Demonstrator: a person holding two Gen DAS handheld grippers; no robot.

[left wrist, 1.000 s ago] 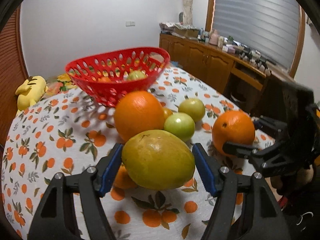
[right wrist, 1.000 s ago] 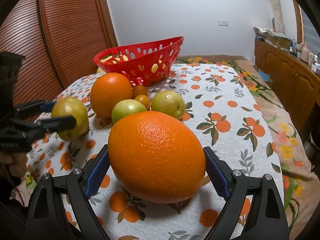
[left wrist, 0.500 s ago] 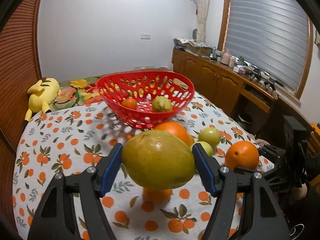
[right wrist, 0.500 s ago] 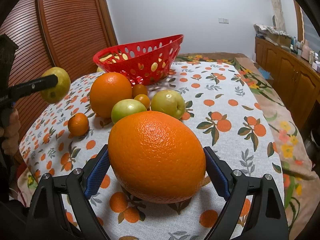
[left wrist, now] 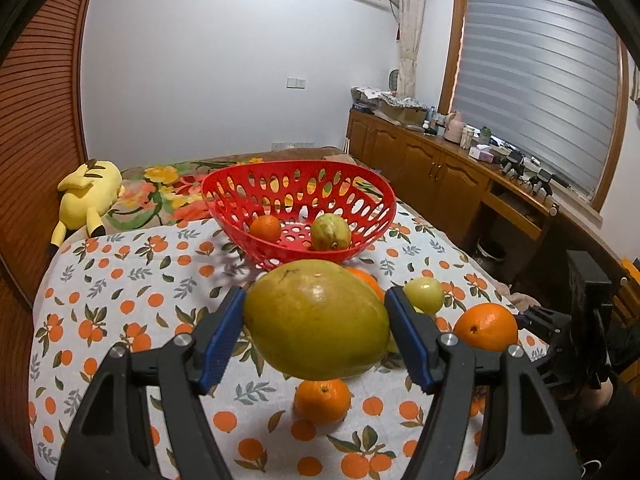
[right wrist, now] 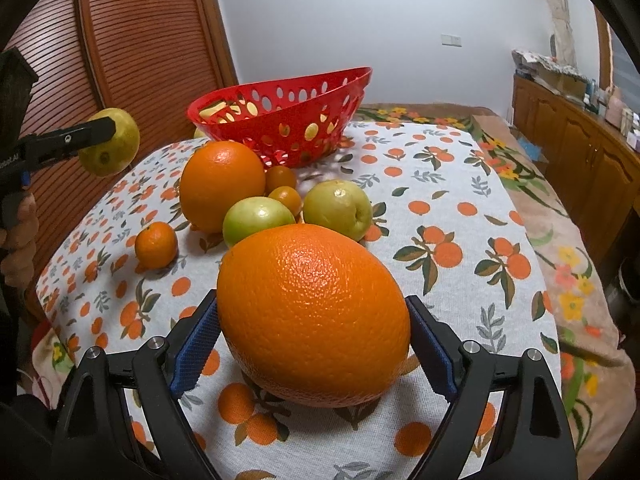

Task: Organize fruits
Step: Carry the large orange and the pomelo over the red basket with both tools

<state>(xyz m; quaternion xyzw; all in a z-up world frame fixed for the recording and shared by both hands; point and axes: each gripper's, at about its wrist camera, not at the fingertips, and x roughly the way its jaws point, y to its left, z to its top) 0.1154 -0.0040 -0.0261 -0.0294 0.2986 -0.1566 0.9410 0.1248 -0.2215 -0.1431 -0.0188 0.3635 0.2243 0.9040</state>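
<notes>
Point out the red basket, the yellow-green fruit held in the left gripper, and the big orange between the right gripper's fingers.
red basket [left wrist: 372, 192]: left wrist view, far rim.
yellow-green fruit [left wrist: 316, 320]: left wrist view, front skin.
big orange [right wrist: 316, 312]: right wrist view, front face.

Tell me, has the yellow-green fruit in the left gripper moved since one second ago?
Yes. The yellow-green fruit went up, off the tablecloth, toward the red basket; a small orange under it now shows.

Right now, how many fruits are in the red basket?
2: a small orange at the left of the basket floor, a yellow-green fruit to its right. The near wall may hide more.
</notes>
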